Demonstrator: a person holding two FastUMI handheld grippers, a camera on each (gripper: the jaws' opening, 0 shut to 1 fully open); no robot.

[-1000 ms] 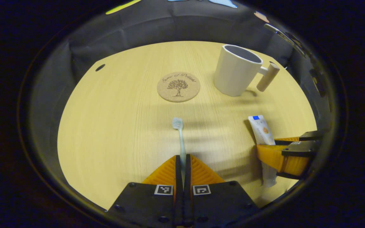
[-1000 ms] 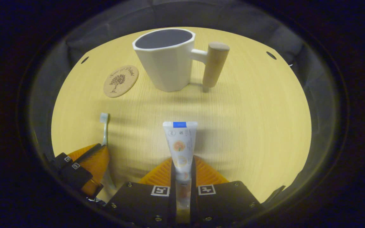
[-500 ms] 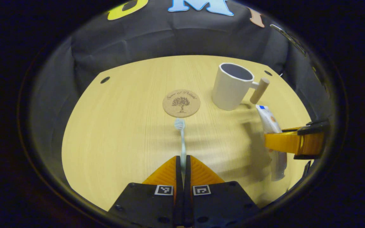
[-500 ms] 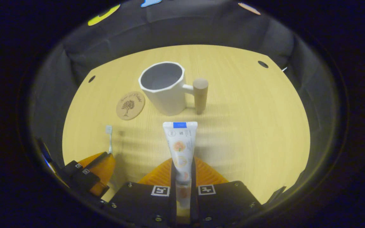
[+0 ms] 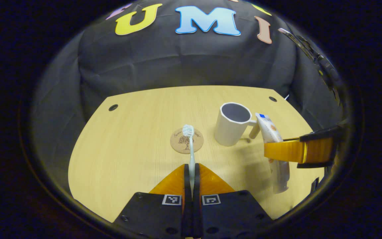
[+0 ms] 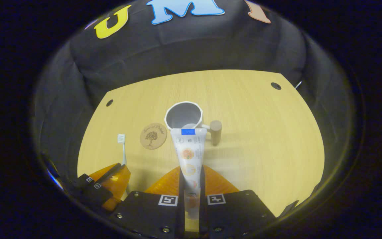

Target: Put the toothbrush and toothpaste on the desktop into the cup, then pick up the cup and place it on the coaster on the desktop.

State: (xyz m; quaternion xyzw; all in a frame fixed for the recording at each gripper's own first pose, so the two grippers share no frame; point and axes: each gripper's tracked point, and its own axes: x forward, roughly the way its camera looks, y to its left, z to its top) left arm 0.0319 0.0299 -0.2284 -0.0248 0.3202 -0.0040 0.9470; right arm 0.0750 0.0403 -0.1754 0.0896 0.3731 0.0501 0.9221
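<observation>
My left gripper [image 5: 191, 172] is shut on a pale toothbrush [image 5: 190, 142], bristle head pointing forward, held well above the table. My right gripper [image 6: 191, 174] is shut on a white toothpaste tube [image 6: 187, 152], its flat blue-marked end forward. The white cup [image 6: 183, 116] with a wooden handle [image 6: 215, 131] stands upright on the wooden table, mouth open, just beyond the tube's tip. A round cork coaster [image 6: 153, 136] lies left of the cup. In the left gripper view the cup [image 5: 231, 123] and coaster [image 5: 186, 140] sit ahead, with the right gripper [image 5: 297, 151] and tube [image 5: 272, 139] at right.
The light wooden table [image 5: 128, 139] has small dark holes near its far corners [image 5: 113, 107]. Black cloth walls close in behind and at both sides. The left gripper [image 6: 109, 181] with the toothbrush [image 6: 122, 146] shows at lower left of the right gripper view.
Both grippers have risen from the table, lifting the toothbrush and the toothpaste. The cup and coaster now look smaller and farther below.
</observation>
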